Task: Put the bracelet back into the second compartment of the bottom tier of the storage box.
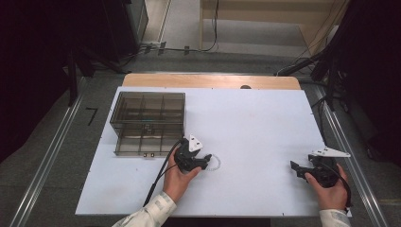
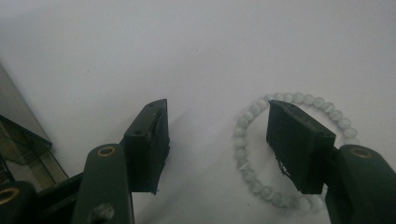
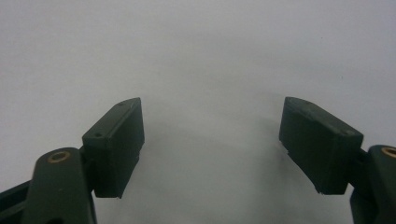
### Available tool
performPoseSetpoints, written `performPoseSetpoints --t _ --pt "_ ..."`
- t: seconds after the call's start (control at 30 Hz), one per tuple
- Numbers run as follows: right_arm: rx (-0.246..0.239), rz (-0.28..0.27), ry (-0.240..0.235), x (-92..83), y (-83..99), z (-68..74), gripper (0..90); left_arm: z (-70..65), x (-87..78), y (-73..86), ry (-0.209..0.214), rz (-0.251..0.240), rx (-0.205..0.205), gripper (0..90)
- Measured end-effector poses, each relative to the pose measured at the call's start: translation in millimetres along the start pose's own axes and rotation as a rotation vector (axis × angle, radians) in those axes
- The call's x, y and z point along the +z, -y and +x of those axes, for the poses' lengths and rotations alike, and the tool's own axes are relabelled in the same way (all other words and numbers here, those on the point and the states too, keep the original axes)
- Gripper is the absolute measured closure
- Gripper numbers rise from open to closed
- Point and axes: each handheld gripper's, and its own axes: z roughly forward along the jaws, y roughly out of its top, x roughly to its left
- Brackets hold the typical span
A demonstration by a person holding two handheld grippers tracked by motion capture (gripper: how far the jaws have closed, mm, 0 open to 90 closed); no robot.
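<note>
The left gripper [image 2: 217,140], jaws wide, has one jaw inside the bead bracelet [image 2: 247,154].

You sit at a white table [image 1: 255,118] whose far edge shows a strip of light wood [image 1: 213,81]. Around the table the floor [image 1: 61,156] is grey, with metal rails [image 1: 45,163] running along both its sides. Beyond the table's far edge, cables [image 1: 189,48] trail across the floor toward pale wooden furniture [image 1: 265,19]. Dark equipment stands [image 1: 331,61] flank the table's far corners.
</note>
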Motion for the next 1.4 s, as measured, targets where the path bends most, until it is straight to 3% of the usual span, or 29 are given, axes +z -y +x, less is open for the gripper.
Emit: performPoseSetpoints --t 0.47,0.57,0.73,0.77,0.83,1.07,1.2,1.4 --pt "-0.001 0.003 -0.002 0.1 -0.2 0.3 21.1 1.4 -0.5 -0.1 0.000 0.002 0.005 53.6" --pt "-0.003 0.003 -0.002 0.4 -0.2 0.2 21.0 2.1 -0.6 0.0 0.004 -0.003 0.004 61.9" --pt "-0.003 0.003 -0.002 0.3 -0.3 0.5 21.1 0.8 -0.1 0.0 0.005 -0.007 0.017 68.0" --pt "-0.004 0.003 -0.001 0.3 -0.5 0.6 21.0 0.1 -0.3 0.0 0.010 -0.004 0.019 74.2" --pt "-0.003 0.003 -0.002 0.3 -0.5 0.7 21.0 -1.4 0.0 0.1 0.018 -0.006 0.030 77.5" --pt "-0.006 0.003 -0.002 0.7 -0.8 1.0 21.0 -1.3 0.2 0.1 0.027 -0.006 0.031 80.4" --pt "-0.006 0.003 -0.003 0.6 -0.9 1.0 21.1 -3.0 0.4 0.2 0.035 -0.007 0.034 86.6" --pt "-0.005 0.003 -0.003 0.7 -1.0 1.0 21.1 -3.0 0.4 0.4 0.037 -0.009 0.035 86.9"
